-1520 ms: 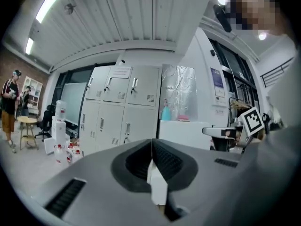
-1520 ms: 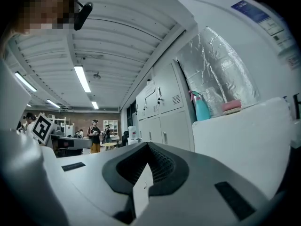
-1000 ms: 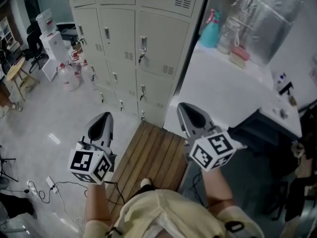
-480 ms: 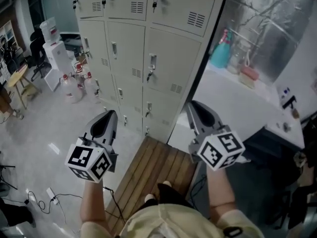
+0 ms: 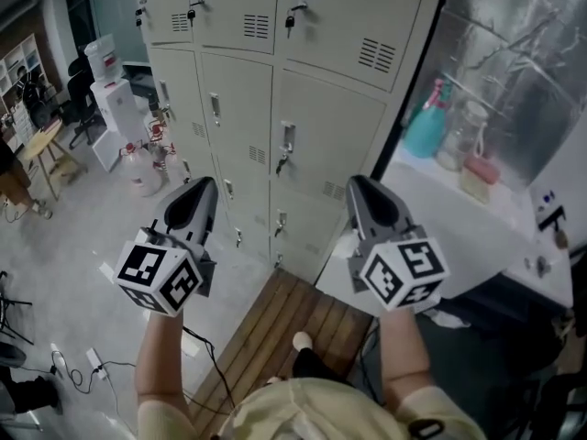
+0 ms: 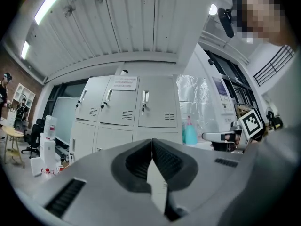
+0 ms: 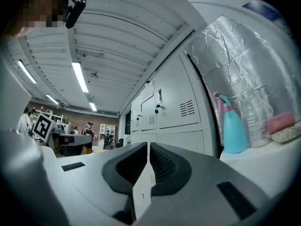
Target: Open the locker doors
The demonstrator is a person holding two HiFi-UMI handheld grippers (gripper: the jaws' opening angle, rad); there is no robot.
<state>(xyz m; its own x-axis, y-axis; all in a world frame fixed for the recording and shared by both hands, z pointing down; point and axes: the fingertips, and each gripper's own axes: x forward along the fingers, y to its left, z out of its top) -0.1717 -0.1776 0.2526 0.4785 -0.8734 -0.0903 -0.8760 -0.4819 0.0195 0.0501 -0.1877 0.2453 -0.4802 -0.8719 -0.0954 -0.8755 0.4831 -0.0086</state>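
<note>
**Head view.** The left gripper (image 5: 204, 185) and right gripper (image 5: 359, 183) were held level, side by side and well apart. Both pointed at the locker doors (image 5: 316, 145) on the far side. Neither gripper touched a door, and open air lay between the tips and the locker fronts. Every door in sight sat flush and closed, with keys hanging in several latches. A wooden slat platform (image 5: 275, 324) ran from the person's feet to the locker base. The right edge of the locker bank met a white worktop (image 5: 459, 232), which carried a teal spray bottle (image 5: 427, 126). To the left lay bare floor (image 5: 92, 246), with cables (image 5: 83, 360) near and a water dispenser (image 5: 110, 94) far.

**Left gripper view.** The jaws were pressed together with nothing between them. The locker doors stood ahead and were closed. The right gripper showed at the right edge.

**Right gripper view.** The jaws were closed to a thin slit and held nothing. The locker doors filled the centre and receded to the left. The spray bottle stood to the right of the locker edge, in front of a crinkled foil sheet (image 7: 240, 51).
</note>
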